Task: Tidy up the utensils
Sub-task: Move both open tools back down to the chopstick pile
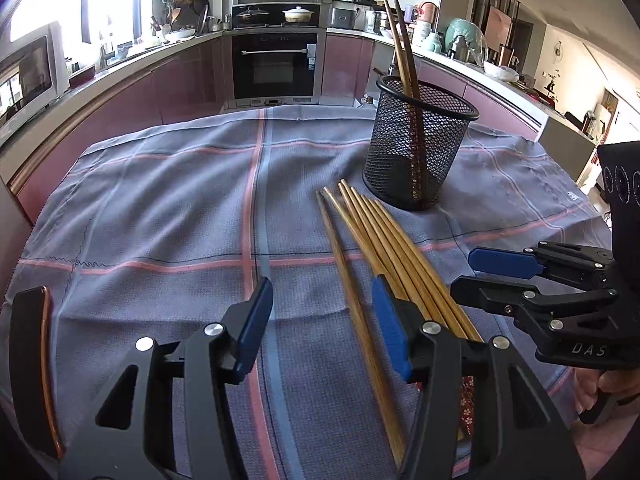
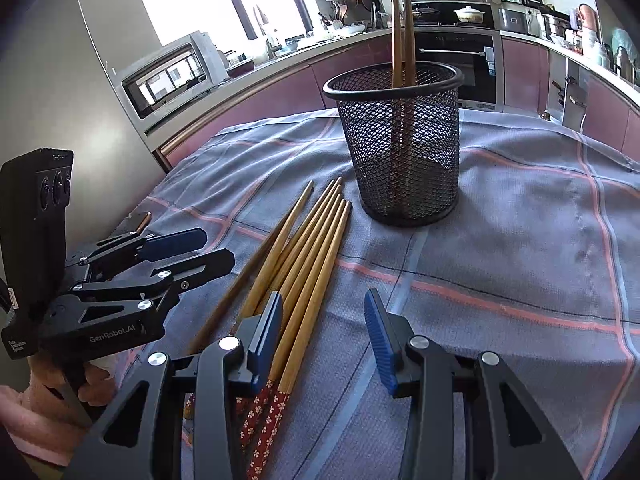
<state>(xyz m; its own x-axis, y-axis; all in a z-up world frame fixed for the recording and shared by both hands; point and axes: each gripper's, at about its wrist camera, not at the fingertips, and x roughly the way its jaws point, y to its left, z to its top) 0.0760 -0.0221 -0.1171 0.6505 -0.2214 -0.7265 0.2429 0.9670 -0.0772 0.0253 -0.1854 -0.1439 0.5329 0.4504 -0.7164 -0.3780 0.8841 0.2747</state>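
Observation:
A black mesh cup [image 1: 416, 152] stands on the cloth with two dark wooden chopsticks [image 1: 402, 44] upright in it; the cup also shows in the right wrist view [image 2: 400, 152]. Several bamboo chopsticks [image 1: 384, 248] lie side by side on the cloth in front of the cup, also in the right wrist view [image 2: 308, 256], with red patterned ends nearest me. My left gripper [image 1: 322, 322] is open and empty, just left of the bundle. My right gripper [image 2: 322, 336] is open and empty, its left finger over the bundle; it shows side-on in the left wrist view [image 1: 476, 276].
A grey-blue checked cloth [image 1: 180, 208] covers the table. A dark phone [image 1: 32, 364] lies at the table's left edge. Kitchen counters, an oven [image 1: 276, 64] and a microwave [image 2: 168, 76] stand beyond the table.

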